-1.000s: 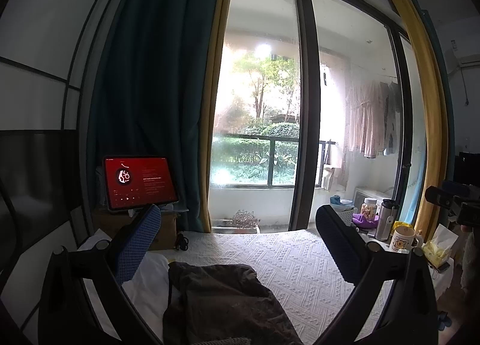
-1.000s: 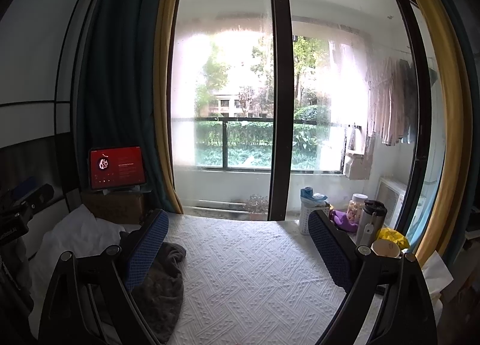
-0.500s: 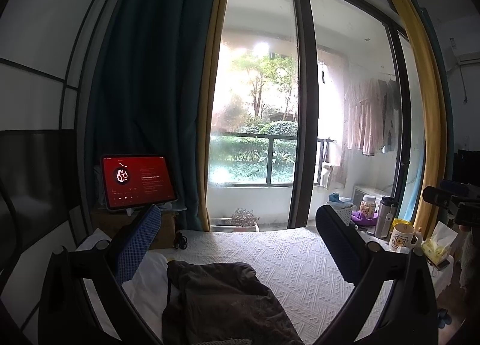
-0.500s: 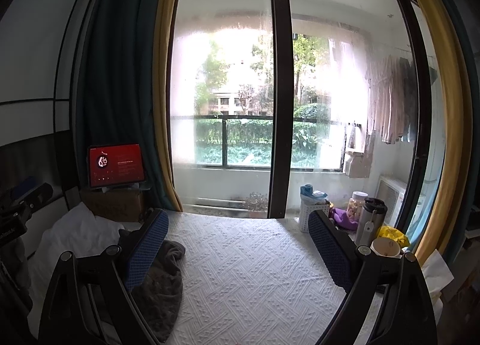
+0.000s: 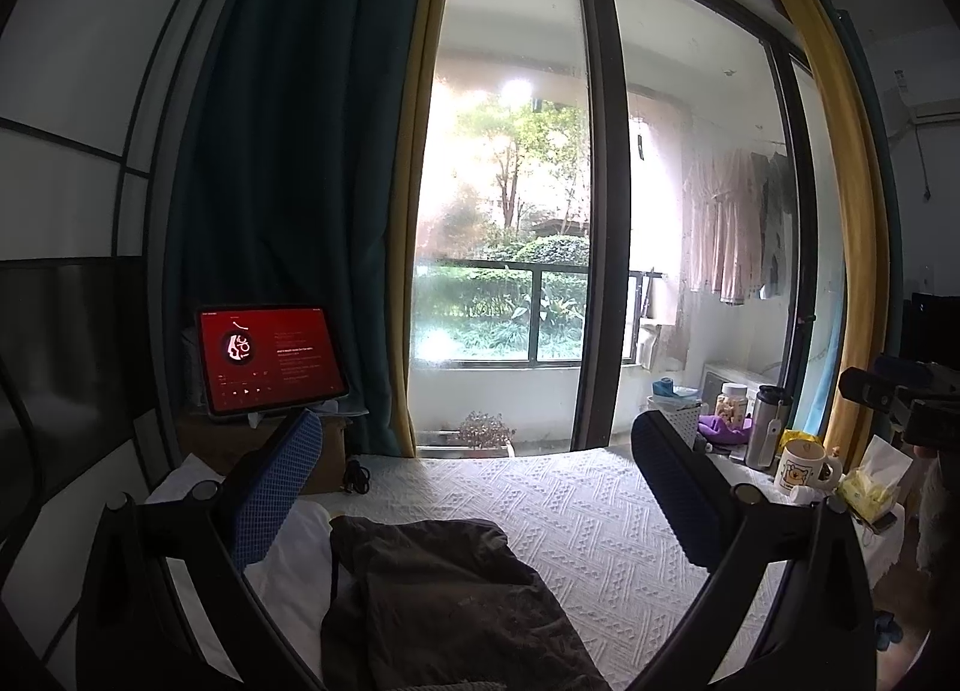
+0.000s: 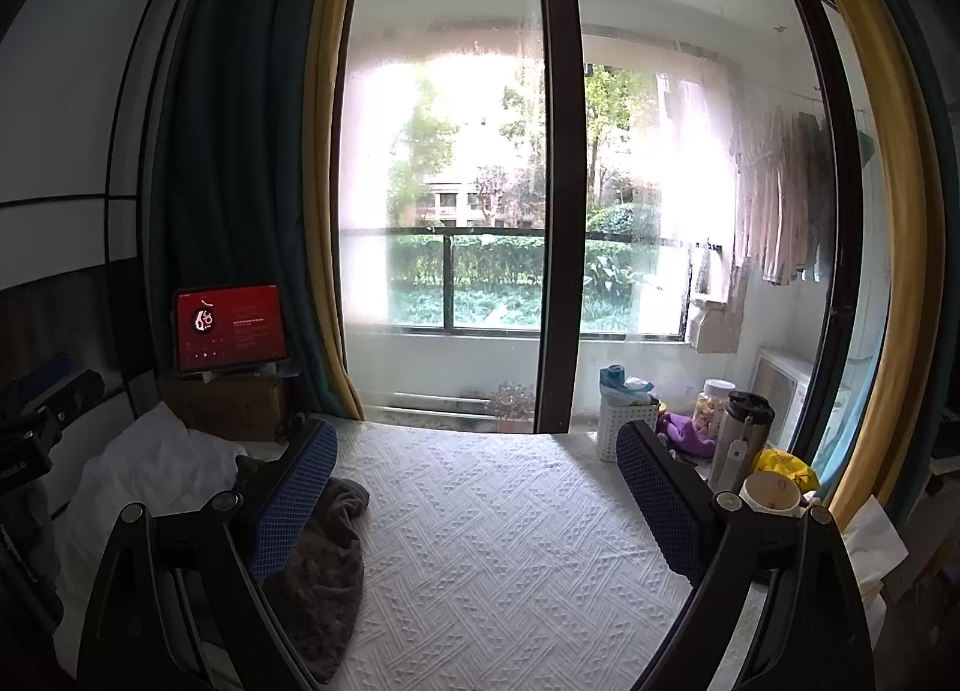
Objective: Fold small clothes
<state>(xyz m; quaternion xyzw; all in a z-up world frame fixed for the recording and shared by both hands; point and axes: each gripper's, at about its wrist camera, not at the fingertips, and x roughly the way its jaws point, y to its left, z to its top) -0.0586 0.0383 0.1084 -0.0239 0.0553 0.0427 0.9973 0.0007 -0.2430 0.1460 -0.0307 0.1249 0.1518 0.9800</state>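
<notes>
A dark grey-brown garment (image 5: 444,601) lies crumpled on the white textured bedspread (image 5: 588,517), low in the left wrist view, below and between the fingers. My left gripper (image 5: 474,451) is open and empty, held above the garment. In the right wrist view the same garment (image 6: 318,571) lies at the lower left, partly behind the left blue-padded finger (image 6: 294,499). My right gripper (image 6: 477,457) is open and empty above the bare bedspread (image 6: 492,541), to the right of the garment.
A white pillow (image 6: 150,463) lies at the left by the headboard. A tablet with a red screen (image 5: 267,358) stands on a cardboard box. A side table at the right holds a mug (image 5: 804,460), a steel flask (image 5: 768,427), a jar and a white basket (image 6: 624,421). Glass balcony doors stand beyond the bed.
Both grippers stay open. The left wrist view has drifted slightly; the garment has not moved.
</notes>
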